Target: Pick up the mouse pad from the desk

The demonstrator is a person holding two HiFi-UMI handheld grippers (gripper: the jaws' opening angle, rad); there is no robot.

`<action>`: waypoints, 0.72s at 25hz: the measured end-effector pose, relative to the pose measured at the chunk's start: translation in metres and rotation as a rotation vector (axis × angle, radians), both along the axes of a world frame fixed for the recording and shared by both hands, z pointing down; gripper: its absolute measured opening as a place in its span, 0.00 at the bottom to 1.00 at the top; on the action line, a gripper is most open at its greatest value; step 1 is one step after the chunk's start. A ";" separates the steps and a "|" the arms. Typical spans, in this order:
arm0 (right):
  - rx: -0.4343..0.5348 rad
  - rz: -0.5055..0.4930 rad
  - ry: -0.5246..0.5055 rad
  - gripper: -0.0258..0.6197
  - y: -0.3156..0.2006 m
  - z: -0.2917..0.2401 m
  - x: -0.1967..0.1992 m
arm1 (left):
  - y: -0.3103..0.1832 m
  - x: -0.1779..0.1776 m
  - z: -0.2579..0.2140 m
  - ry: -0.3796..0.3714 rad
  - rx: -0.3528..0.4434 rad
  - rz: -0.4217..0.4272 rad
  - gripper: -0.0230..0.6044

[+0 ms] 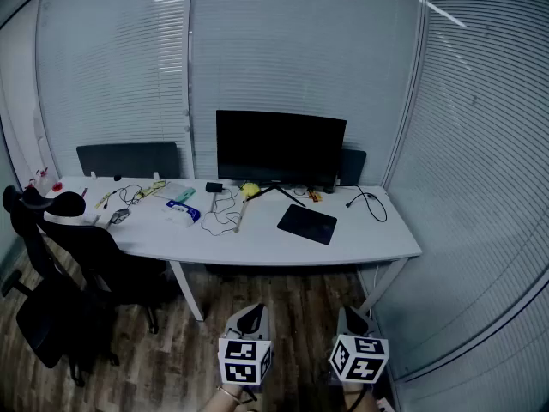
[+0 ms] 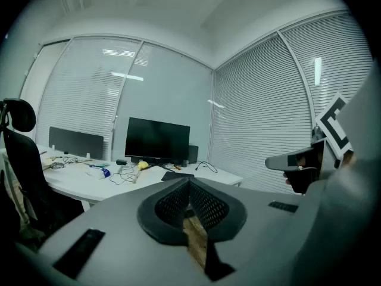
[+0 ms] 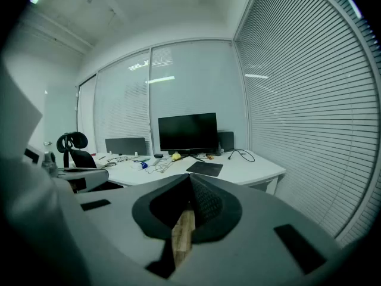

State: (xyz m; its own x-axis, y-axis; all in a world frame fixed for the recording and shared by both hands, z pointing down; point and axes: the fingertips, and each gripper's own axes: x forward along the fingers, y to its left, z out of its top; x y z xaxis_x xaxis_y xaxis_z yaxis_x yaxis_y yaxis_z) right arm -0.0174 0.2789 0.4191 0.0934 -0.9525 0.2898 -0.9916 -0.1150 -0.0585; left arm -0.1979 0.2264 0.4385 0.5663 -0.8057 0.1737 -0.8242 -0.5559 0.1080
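Both tongs closed, well apart from the table

Head view: the black mouse pad (image 1: 307, 223) is lying near the table's (image 1: 257, 245) front right edge, before the monitor (image 1: 280, 148); left tongs (image 1: 250, 316) and right tongs (image 1: 354, 320) are hovering above the wooden floor (image 1: 292, 299). Left gripper view: tips are pressing together, empty. Right gripper view: tips are likewise meeting, empty.

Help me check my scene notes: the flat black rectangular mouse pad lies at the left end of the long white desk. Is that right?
Not quite. The flat black rectangular mouse pad does lie on the long white desk, but toward its right end, in front of the black monitor. The head view shows it.
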 end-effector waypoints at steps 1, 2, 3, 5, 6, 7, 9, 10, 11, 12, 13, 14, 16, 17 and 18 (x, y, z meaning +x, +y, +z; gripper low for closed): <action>0.000 0.000 0.001 0.09 0.000 0.000 -0.001 | -0.001 -0.001 0.001 0.000 -0.002 0.000 0.06; 0.001 0.000 0.001 0.09 0.000 0.000 -0.002 | -0.001 -0.001 0.002 0.001 -0.004 0.001 0.07; 0.001 0.001 0.001 0.09 0.000 0.001 -0.003 | -0.001 -0.002 0.003 0.001 -0.006 0.002 0.06; 0.001 0.004 -0.002 0.09 0.000 0.001 -0.006 | 0.000 -0.004 0.005 -0.001 -0.010 0.006 0.06; 0.002 0.006 -0.007 0.09 0.000 0.001 -0.007 | 0.000 -0.005 0.005 -0.002 -0.009 0.009 0.07; 0.004 0.008 -0.013 0.09 0.000 0.001 -0.008 | -0.001 -0.006 0.004 -0.002 -0.007 0.012 0.06; 0.009 0.017 -0.023 0.09 -0.002 0.003 -0.008 | -0.003 -0.008 0.004 -0.002 -0.001 0.014 0.06; 0.010 0.022 -0.024 0.09 -0.002 0.004 -0.008 | -0.004 -0.010 0.003 -0.001 0.001 0.014 0.06; 0.010 0.027 -0.023 0.09 -0.002 0.005 -0.009 | -0.005 -0.011 0.003 -0.001 0.003 0.015 0.06; 0.006 0.031 -0.024 0.09 0.000 0.006 -0.009 | -0.005 -0.013 0.004 0.000 0.003 0.016 0.07; 0.001 0.036 -0.025 0.09 0.003 0.008 -0.010 | -0.005 -0.014 0.005 0.000 0.001 0.016 0.06; -0.007 0.042 -0.029 0.09 0.005 0.011 -0.010 | -0.006 -0.016 0.008 0.000 -0.002 0.013 0.06; -0.028 0.051 -0.040 0.09 0.008 0.018 -0.008 | -0.008 -0.019 0.013 0.002 -0.017 0.007 0.07; -0.039 0.053 -0.046 0.09 0.008 0.022 -0.008 | -0.009 -0.020 0.015 0.000 -0.025 0.006 0.07; -0.048 0.055 -0.050 0.09 0.009 0.025 -0.007 | -0.009 -0.020 0.018 -0.004 -0.030 0.005 0.06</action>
